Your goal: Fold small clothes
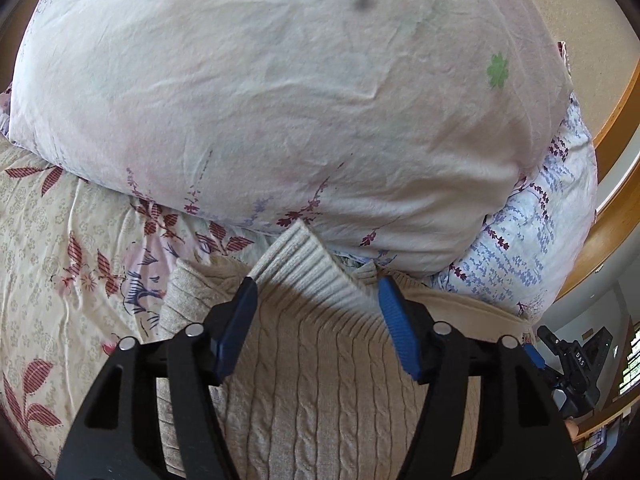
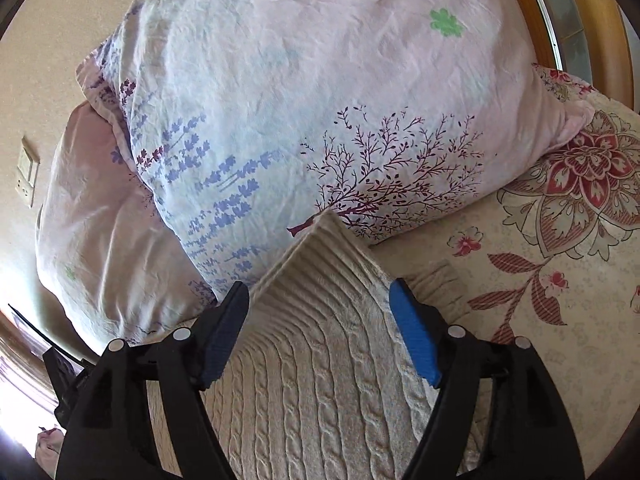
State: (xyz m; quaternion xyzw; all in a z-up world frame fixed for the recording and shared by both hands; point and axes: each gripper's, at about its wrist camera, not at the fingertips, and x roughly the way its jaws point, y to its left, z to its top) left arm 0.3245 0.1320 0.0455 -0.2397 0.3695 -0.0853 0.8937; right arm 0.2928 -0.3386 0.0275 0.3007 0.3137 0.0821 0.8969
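Observation:
A beige cable-knit sweater [image 1: 320, 400] lies on the bed, its ribbed edge up against the pillows. In the left wrist view a ribbed corner [image 1: 304, 260] stands up between the blue pads of my left gripper [image 1: 317, 284]. The jaws are spread and the pads do not press the knit. The right wrist view shows the same sweater [image 2: 320, 400], with another ribbed corner [image 2: 328, 248] rising between the fingers of my right gripper [image 2: 318, 286]. That gripper is open too, and the knit lies loose between its jaws.
Two large floral pillows [image 1: 280, 100] [image 2: 320, 80] are stacked just behind the sweater. A cream bedsheet with red flowers [image 1: 60, 260] [image 2: 540, 300] spreads to either side. A wooden bed frame [image 1: 616, 220] curves past the pillows. A wall switch [image 2: 26, 172] is at far left.

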